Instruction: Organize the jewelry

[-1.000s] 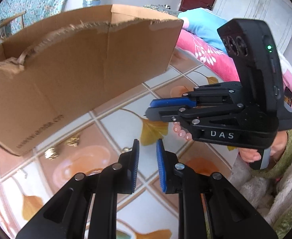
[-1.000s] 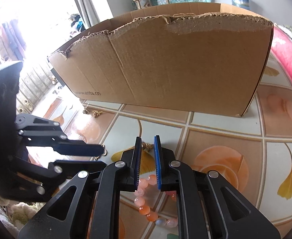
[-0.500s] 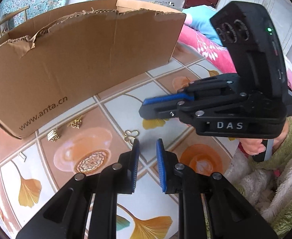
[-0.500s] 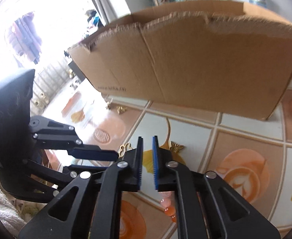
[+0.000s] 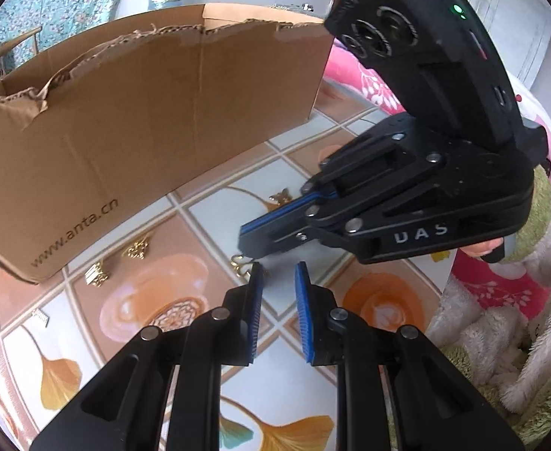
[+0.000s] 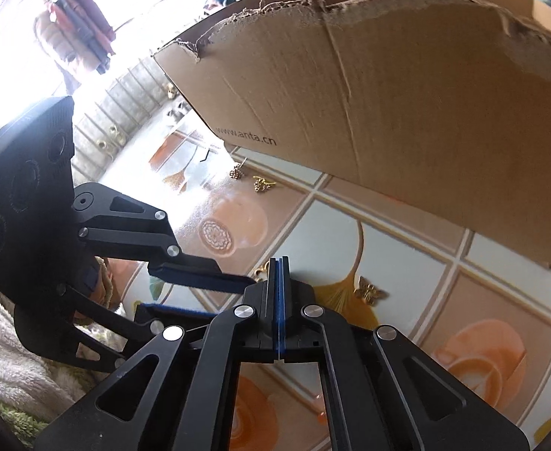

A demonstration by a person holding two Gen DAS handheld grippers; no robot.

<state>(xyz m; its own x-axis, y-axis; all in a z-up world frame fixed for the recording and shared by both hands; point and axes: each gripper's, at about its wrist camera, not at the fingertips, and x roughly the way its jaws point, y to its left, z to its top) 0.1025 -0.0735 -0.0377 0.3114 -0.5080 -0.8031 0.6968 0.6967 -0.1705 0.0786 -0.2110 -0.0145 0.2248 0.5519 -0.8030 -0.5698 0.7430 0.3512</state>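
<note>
Since a second ago the right claw (image 6: 278, 263) has swung left, jaws just closing empty beside a gold clover charm (image 5: 242, 264); left claw (image 5: 278, 270) narrow, empty.

Right gripper (image 6: 278, 263) angled downward, blue pads pressed flat together, nothing visible between them. Left gripper (image 5: 278, 274) tilted down alongside, jaws narrowly parted, empty, tips close to right's.

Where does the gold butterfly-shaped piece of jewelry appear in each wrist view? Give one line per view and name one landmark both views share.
Left wrist view: the gold butterfly piece lies on the tiled surface just above centre, beside the right tongs.
Right wrist view: it lies right of centre, beside the shut tongs' tips.
Shared landmark: the cardboard box printed www.anta.cn.
</note>
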